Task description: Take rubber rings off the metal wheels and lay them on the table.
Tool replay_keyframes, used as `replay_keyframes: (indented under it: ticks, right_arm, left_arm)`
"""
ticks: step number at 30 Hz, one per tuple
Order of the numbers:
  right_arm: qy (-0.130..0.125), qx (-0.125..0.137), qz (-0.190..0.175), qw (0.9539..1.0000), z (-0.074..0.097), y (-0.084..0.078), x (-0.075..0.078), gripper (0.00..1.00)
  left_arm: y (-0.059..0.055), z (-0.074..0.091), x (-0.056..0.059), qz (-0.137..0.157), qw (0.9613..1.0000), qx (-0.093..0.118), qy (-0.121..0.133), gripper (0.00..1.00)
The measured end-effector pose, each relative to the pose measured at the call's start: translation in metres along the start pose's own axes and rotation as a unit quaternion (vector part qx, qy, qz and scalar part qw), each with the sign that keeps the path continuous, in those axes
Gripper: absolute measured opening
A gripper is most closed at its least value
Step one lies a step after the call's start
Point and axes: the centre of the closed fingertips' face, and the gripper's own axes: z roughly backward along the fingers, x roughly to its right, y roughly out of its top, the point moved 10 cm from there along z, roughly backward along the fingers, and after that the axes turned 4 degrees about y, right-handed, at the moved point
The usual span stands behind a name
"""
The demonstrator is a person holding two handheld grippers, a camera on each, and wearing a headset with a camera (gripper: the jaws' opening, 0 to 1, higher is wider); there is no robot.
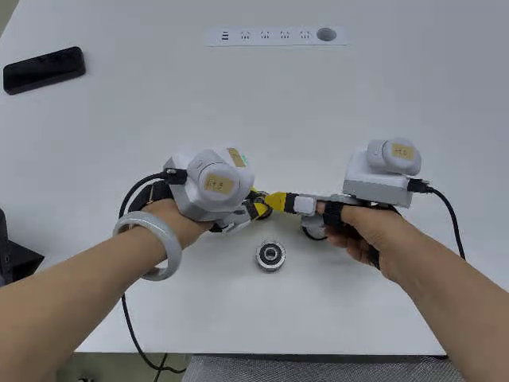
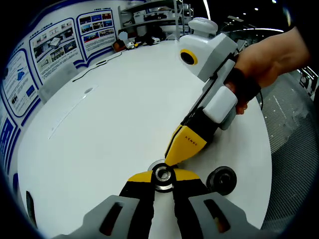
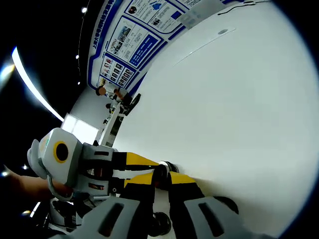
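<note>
My left gripper (image 1: 256,210) (image 2: 162,178) is shut on a small metal wheel (image 2: 162,174) (image 3: 160,171), its yellow tips on either side of it just above the table. My right gripper (image 1: 275,200) (image 3: 160,180) comes from the opposite side. Its yellow tips are closed at the wheel's rim, on the black rubber ring. In the left gripper view the right gripper (image 2: 173,154) reaches in from the upper right. A second wheel with its black ring (image 1: 270,255) (image 2: 221,180) lies flat on the table in front of both grippers. A third wheel (image 1: 312,231) sits under my right hand.
A white power strip (image 1: 274,35) lies at the far edge of the white table (image 1: 334,103), and a black phone (image 1: 44,69) at the far left. Black cables trail from both grippers; one (image 1: 131,318) hangs over the near edge.
</note>
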Motion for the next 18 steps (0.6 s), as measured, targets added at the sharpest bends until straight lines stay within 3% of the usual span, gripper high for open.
replay_keyframes:
  ticks: [4, 7, 13, 16, 18]
  right_arm:
    - [-0.007, -0.002, 0.002, 1.0000, -0.0013, 0.0001, 0.0025, 0.09]
    - [-0.010, -0.006, 0.002, 0.9999, -0.0012, 0.0000, 0.0038, 0.02]
    - [-0.012, -0.011, 0.009, 0.9998, -0.0034, -0.0024, 0.0055, 0.02]
    - [-0.018, 0.000, 0.006, 0.9998, -0.0023, -0.0009, 0.0078, 0.04]
    - [-0.017, 0.005, 0.002, 0.9998, -0.0028, 0.0005, 0.0086, 0.12]
  left_arm:
    - [0.0000, 0.0002, -0.0004, 0.000, 1.0000, 0.001, 0.000, 0.14]
    - [-0.0002, 0.0006, -0.0004, -0.001, 1.0000, 0.001, 0.000, 0.14]
    - [-0.0002, 0.0004, -0.0005, -0.001, 1.0000, 0.000, 0.000, 0.14]
    - [-0.0001, 0.0000, -0.0007, 0.000, 1.0000, 0.000, 0.000, 0.14]
    - [-0.0002, -0.0001, -0.0007, 0.000, 1.0000, 0.000, 0.000, 0.14]
